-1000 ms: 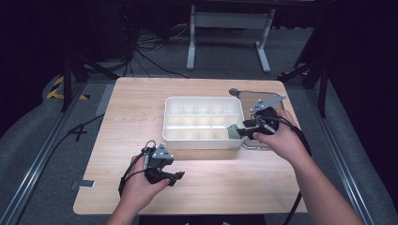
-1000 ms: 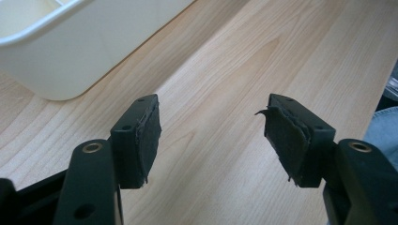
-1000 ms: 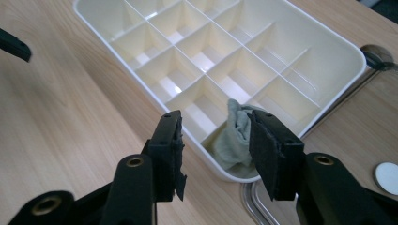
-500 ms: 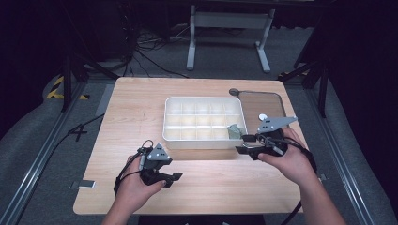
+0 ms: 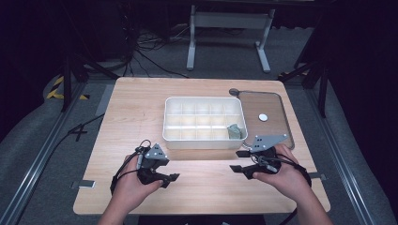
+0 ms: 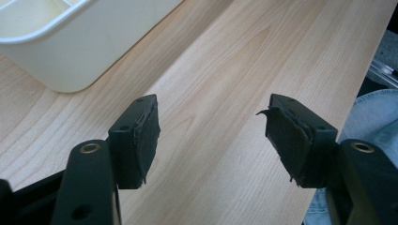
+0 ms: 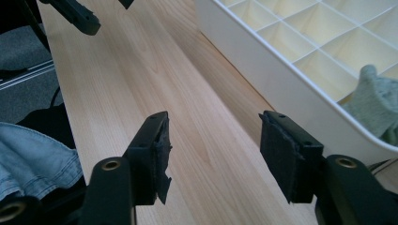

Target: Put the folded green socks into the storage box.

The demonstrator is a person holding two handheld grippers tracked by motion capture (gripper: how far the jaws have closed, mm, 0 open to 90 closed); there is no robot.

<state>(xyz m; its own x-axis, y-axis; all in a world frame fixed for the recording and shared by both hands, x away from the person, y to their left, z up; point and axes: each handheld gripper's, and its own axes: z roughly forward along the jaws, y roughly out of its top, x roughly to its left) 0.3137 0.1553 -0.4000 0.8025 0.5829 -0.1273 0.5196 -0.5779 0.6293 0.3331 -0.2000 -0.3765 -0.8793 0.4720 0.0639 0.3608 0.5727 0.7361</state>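
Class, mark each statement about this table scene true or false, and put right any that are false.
1. A grey-green cloth lies in a compartment of the white divided box. True.
2. The right gripper holds that cloth. False: its jaws stand apart with nothing between them, over bare table; they have just been opening.
3. The left gripper is open with nothing between its jaws. True.
4. The small white disc lies inside the divided box. False: it lies on the brown tray beside the box.
5. The cloth sits in the box's near right corner compartment. True.
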